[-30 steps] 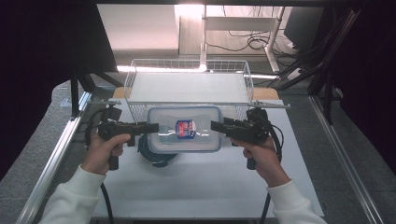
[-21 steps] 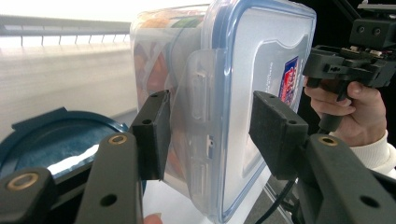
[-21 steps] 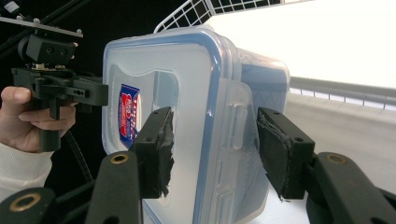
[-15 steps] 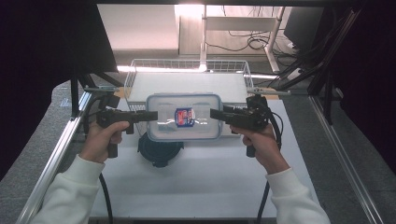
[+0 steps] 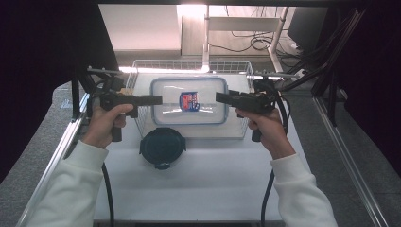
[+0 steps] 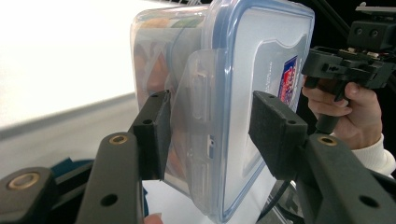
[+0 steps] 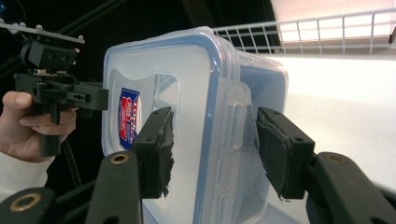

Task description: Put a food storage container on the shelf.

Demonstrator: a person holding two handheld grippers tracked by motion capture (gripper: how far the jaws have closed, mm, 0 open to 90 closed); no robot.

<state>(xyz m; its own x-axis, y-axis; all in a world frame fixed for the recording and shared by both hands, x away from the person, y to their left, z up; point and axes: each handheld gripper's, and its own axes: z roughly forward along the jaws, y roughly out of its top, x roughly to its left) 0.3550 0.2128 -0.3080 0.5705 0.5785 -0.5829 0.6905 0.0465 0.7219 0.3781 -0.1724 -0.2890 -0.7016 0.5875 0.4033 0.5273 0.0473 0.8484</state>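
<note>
A clear plastic box [image 5: 189,101] with a blue-rimmed lid and a red-and-blue label hangs in the air between both grippers, over the front part of a wire basket [image 5: 189,63]. My left gripper [image 5: 156,100] is shut on its left end, across the side clip. My right gripper [image 5: 221,98] is shut on its right end the same way. In the left gripper view the box [image 6: 233,60] stands on edge between my left gripper [image 6: 212,126] pads. In the right gripper view the box [image 7: 187,79] sits between my right gripper [image 7: 219,144] pads.
A dark round lidded bowl [image 5: 162,147] sits on the white table [image 5: 213,189] just in front of the basket. Metal frame rails [image 5: 61,146] run along both table sides. A chair [image 5: 243,28] and cables lie beyond the basket.
Both hands have risen and moved away from me together, carrying the box from above the dark bowl to above the wire basket.
</note>
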